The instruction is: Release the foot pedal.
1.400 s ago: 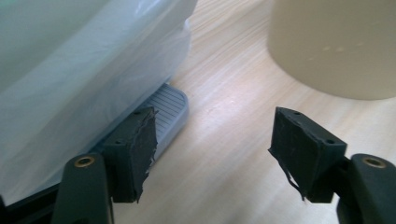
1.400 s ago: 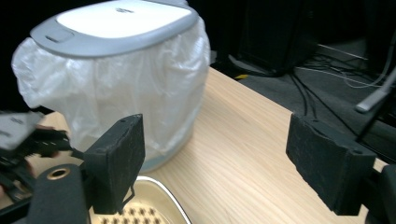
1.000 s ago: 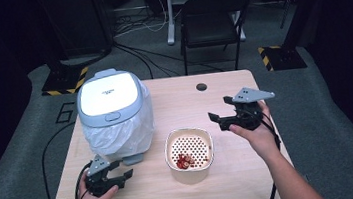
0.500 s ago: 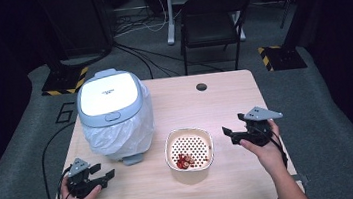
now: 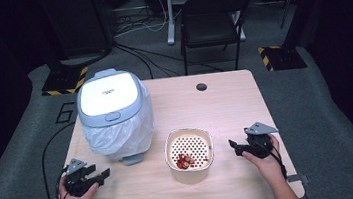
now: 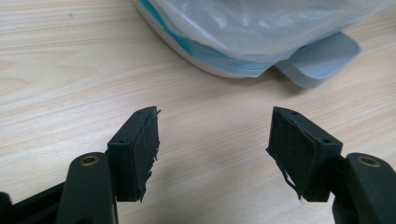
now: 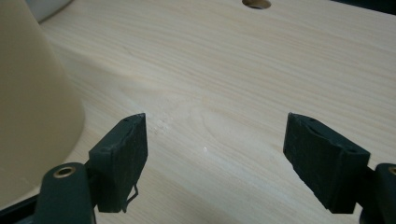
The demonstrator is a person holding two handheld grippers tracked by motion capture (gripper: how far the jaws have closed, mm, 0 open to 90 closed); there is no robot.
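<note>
A white-lidded grey cooker (image 5: 108,94) wrapped in a clear plastic bag stands on the left half of the wooden table (image 5: 225,104). Its bagged base (image 6: 261,28) and a grey tab (image 6: 322,58) lie just beyond my left gripper (image 6: 215,149). That left gripper (image 5: 103,175) rests low near the front left corner, open and empty. A cream bowl (image 5: 192,174) with a perforated insert holds a few red pieces (image 5: 184,161). My right gripper (image 5: 232,146) sits low to the right of the bowl, pointing at it. In the right gripper view it (image 7: 215,158) is open over bare wood, with the bowl's wall (image 7: 32,102) at its left.
A round cable hole (image 5: 201,86) is in the table's far side, also in the right gripper view (image 7: 256,3). A black chair (image 5: 213,17) stands behind the table. Dark floor mats surround it. A cable trails from the left hand off the table's left edge.
The right gripper has come down from above the table to just over its surface beside the bowl. The left gripper has slid left toward the front corner.
</note>
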